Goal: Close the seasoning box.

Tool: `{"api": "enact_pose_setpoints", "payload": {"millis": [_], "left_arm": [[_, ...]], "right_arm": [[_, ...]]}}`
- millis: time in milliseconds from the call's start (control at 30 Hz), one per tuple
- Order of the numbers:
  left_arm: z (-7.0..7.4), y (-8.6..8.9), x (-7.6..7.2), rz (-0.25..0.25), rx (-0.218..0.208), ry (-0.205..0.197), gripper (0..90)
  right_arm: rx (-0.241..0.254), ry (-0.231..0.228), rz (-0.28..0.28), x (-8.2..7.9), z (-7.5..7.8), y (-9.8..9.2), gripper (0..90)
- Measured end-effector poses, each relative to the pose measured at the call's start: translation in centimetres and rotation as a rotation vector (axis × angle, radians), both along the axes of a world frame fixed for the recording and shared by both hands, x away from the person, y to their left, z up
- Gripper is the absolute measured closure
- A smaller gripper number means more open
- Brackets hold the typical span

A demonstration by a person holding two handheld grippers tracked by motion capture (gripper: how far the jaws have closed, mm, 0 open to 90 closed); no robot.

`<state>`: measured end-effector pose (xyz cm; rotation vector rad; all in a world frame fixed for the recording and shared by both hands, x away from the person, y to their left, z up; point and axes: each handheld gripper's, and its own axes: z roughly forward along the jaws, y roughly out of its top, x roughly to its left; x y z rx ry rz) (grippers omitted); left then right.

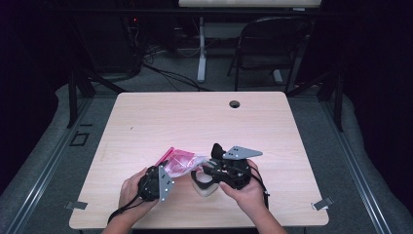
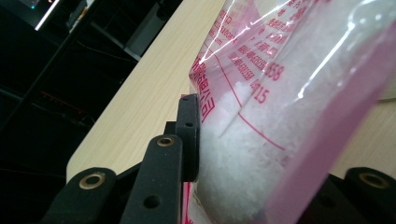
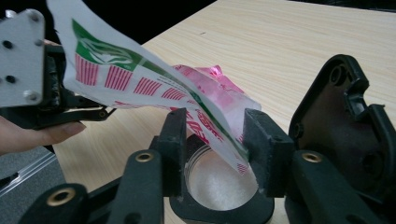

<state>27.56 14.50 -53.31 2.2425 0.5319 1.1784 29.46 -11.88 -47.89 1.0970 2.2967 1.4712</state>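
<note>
A clear plastic bag [image 1: 182, 161] with pink and red print holds white grains [image 2: 243, 140]. My left gripper [image 1: 167, 170] is shut on its lower part, and one black pad [image 2: 189, 135] presses against the film. The bag's green-and-red printed end [image 3: 140, 79] hangs down between the jaws of my right gripper [image 3: 218, 140], which stand open on either side of it. Right under that gripper sits a round black-rimmed container [image 3: 219, 182] with white contents. In the high view both grippers meet near the table's front edge, with the right gripper [image 1: 207, 170] over the container [image 1: 204, 187].
The wooden table [image 1: 195, 117] has a cable hole [image 1: 234, 104] at the back. A black hinged piece [image 3: 345, 121] stands upright beside the container. A folding chair [image 1: 272, 44] and a desk leg stand beyond the table.
</note>
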Motion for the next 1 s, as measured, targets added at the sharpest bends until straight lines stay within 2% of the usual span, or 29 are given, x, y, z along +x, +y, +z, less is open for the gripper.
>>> {"api": "enact_pose_setpoints", "payload": {"millis": [67,333,433,633,767,1000], "left_arm": [[-0.1,0.1,0.1,-0.003,-0.007,0.007,76.1],[-0.3,1.1,0.6,0.022,-0.088,0.065,76.2],[-0.4,1.3,0.8,0.026,-0.108,0.088,76.2],[-0.7,1.4,1.0,0.022,-0.135,0.117,76.2],[-0.7,1.4,1.2,0.019,-0.156,0.130,76.3],[-0.5,2.2,1.7,0.035,-0.222,0.164,76.5]], "right_arm": [[0.000,-0.003,0.002,0.0,0.1,0.0,58.0],[0.036,-0.010,-0.003,-0.1,0.6,0.0,50.2],[0.040,-0.011,-0.001,-0.1,0.8,-0.2,49.6],[0.080,-0.033,-0.010,-0.1,1.1,-0.7,49.0],[0.080,-0.037,-0.019,-0.1,1.2,-0.9,49.3],[0.091,-0.037,-0.022,-0.2,1.3,-1.2,50.1]]}}
